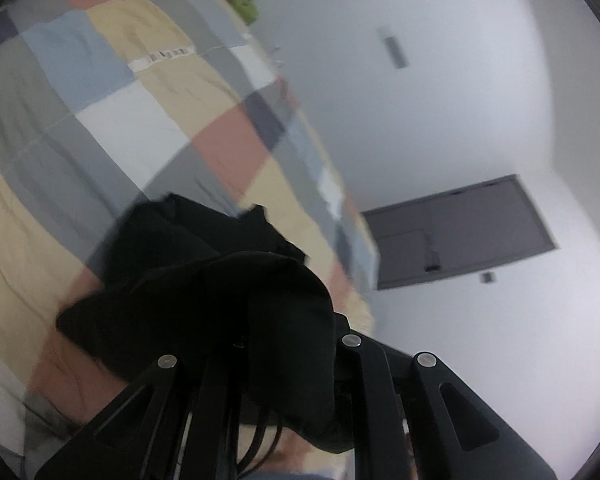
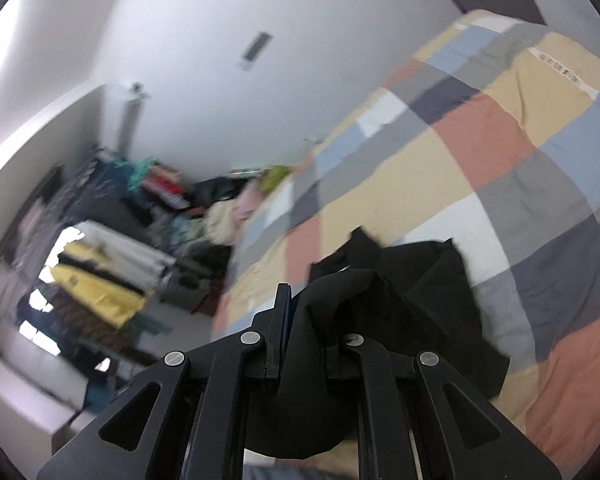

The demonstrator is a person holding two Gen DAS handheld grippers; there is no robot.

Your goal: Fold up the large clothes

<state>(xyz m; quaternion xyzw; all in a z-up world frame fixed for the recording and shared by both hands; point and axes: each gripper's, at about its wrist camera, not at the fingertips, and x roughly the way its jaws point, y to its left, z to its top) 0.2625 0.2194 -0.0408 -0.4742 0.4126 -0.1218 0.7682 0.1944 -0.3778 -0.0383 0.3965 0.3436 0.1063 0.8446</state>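
A black garment [image 1: 204, 280] hangs bunched over my left gripper [image 1: 260, 344] and trails down onto the patchwork bedspread [image 1: 112, 112]. The cloth hides the left fingertips, and the gripper is shut on it. In the right wrist view the same black garment [image 2: 404, 300] drapes over my right gripper [image 2: 308, 320], which is shut on a fold of it, with the left finger [image 2: 282, 312] showing beside the cloth. Both grippers hold the garment above the bed, tilted.
The bed's checked cover [image 2: 500, 140] fills one side of each view. A clothes rack with hanging garments [image 2: 100, 272] and piled clothes [image 2: 220, 216] stands by the far wall. A dark wall-mounted screen [image 1: 460, 232] is on the white wall.
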